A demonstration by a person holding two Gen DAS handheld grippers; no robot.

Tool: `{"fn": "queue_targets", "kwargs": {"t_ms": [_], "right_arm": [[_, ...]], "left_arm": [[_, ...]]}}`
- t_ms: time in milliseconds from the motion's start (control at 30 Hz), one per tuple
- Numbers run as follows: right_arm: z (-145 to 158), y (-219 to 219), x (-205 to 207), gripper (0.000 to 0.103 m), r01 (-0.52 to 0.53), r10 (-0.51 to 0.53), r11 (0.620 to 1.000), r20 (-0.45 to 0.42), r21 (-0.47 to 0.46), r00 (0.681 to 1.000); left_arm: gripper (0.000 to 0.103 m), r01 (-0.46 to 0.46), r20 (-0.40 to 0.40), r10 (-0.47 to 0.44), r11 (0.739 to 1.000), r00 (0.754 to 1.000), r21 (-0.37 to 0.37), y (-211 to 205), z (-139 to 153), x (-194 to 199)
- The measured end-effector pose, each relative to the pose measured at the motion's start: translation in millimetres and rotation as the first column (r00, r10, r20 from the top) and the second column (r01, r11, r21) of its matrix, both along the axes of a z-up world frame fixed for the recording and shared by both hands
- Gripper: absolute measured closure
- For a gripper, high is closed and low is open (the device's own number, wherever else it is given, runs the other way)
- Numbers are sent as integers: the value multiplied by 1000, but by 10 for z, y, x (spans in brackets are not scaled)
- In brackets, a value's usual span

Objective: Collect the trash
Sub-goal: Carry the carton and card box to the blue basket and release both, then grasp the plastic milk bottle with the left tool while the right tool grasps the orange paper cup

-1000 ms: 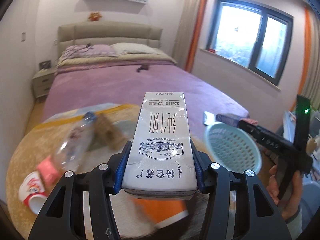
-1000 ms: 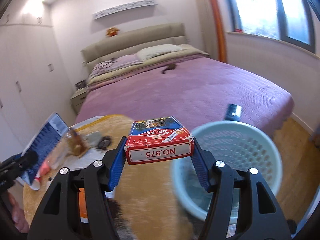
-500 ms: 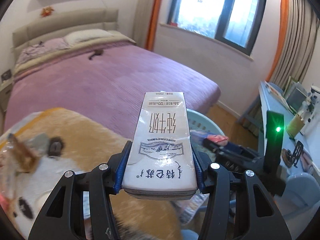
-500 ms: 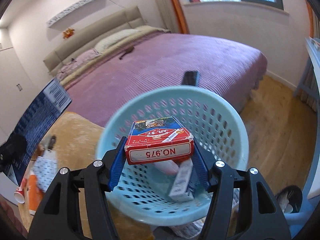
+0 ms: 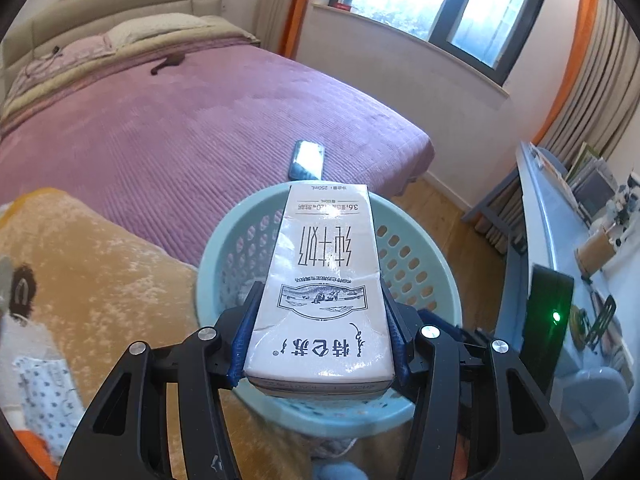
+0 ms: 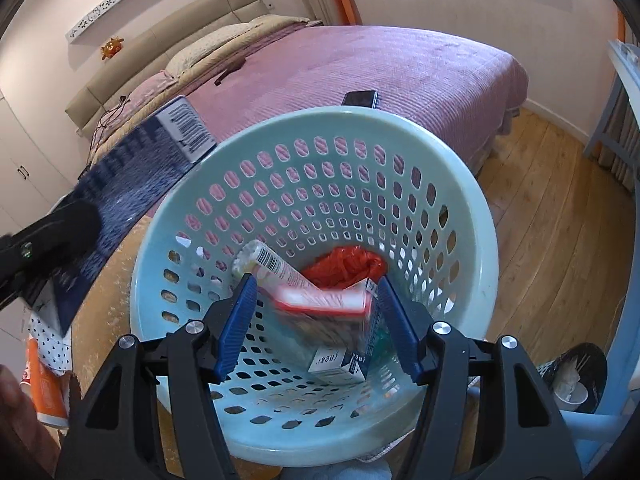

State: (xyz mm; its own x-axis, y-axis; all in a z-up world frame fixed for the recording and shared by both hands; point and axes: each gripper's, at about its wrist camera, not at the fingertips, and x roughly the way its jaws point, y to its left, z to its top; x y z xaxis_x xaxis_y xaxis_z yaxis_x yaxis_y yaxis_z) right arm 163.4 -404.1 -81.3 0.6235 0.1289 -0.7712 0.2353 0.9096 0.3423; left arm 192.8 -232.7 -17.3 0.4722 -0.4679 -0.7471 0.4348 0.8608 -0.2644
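My left gripper (image 5: pixel 320 300) is shut on a white milk carton (image 5: pixel 326 248) and holds it over the pale blue perforated basket (image 5: pixel 224 248). The right wrist view shows that carton's dark blue side (image 6: pixel 132 184) by the basket rim (image 6: pixel 472 184). My right gripper (image 6: pixel 316 312) hangs over the basket mouth, pointing down into it. Its jaws are opening. The red-and-white card box (image 6: pixel 320 304) is blurred between the pads and clear of both, dropping. A red bag (image 6: pixel 344 268), a barcoded tube (image 6: pixel 272 264) and a small box (image 6: pixel 340 360) lie in the basket.
A purple bed (image 5: pixel 180 128) with a phone (image 5: pixel 307 159) on it lies behind the basket. A yellow blanket (image 5: pixel 100 280) with patterned paper and an orange cup (image 6: pixel 44 384) is to the left. At the right are wooden floor (image 6: pixel 560 220), a desk (image 5: pixel 560 220) and a black bowl (image 6: pixel 576 376).
Both grippers swung from the blanket to above the basket and sank toward it. The right gripper let go of the red card box, which now falls. The left still holds the carton.
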Motion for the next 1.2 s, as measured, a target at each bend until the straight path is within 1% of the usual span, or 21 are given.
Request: {"fn": "queue_targets", "kwargs": {"t_ms": [33,67,100,133,167,300,433,567,733,867,933,1000,1067,1100,1133,1167,1200], "right_arm": [[-3,-23,-13,36,2,-2,1000,3,7,1000],[-10,-40,-38,34,7,-7,1000,8,13,1000],[-10,-46,-60,34,9,-9,1000,9,16,1000],[-13,-61,-93,34,9,-9,1000,12,22,1000],[-3,-66,-117,34,7,-7,1000,19,29,1000],[76,-61,-215,34,10,-11,999,38,34,999],[228,28,-318,34,-3,1,1000,71,25,997],[470,177,-417,34,-29,27,999,117,16,993],[820,453,-550,34,-72,73,997,186,-11,980],[1083,773,-644,34,-129,133,991,240,-31,962],[1209,996,-676,34,-172,179,984,260,-50,949],[1289,1211,-710,34,-215,225,974,273,-65,935],[1342,1434,-739,34,-257,269,963,279,-81,922],[1359,1537,-750,34,-277,290,957,278,-87,916],[1362,1665,-766,34,-301,314,949,276,-90,908],[1360,1808,-779,34,-333,344,939,273,-88,898],[1353,1919,-786,34,-359,369,929,271,-87,889]], "left_arm": [[51,-3,-5,3,1000,1000,0,-6,-23,8],[51,-9,-9,9,1000,1000,-2,-2,-48,12],[46,-11,-13,11,1000,1000,-7,9,-66,1],[39,-14,-17,14,1000,1000,-9,15,-80,-8],[38,-18,-17,18,1000,1000,-15,43,-87,-31],[38,-21,-11,20,999,1000,-39,157,-57,-120],[38,-25,-3,25,997,1000,-77,299,15,-218],[38,-40,28,43,994,999,-103,511,163,-378],[38,-75,100,89,988,991,-135,854,431,-643],[38,-129,168,154,980,974,-150,1263,659,-903],[38,-156,188,184,976,965,-153,1460,737,-967],[38,-201,206,231,967,951,-157,1735,803,-1055],[38,-251,211,283,954,936,-165,2046,844,-1126],[35,-266,210,299,949,931,-169,2183,852,-1145],[31,-297,209,329,939,921,-171,2365,856,-1168],[30,-319,209,351,932,913,-170,2487,864,-1174],[30,-354,207,384,920,900,-165,2658,863,-1175]]}}
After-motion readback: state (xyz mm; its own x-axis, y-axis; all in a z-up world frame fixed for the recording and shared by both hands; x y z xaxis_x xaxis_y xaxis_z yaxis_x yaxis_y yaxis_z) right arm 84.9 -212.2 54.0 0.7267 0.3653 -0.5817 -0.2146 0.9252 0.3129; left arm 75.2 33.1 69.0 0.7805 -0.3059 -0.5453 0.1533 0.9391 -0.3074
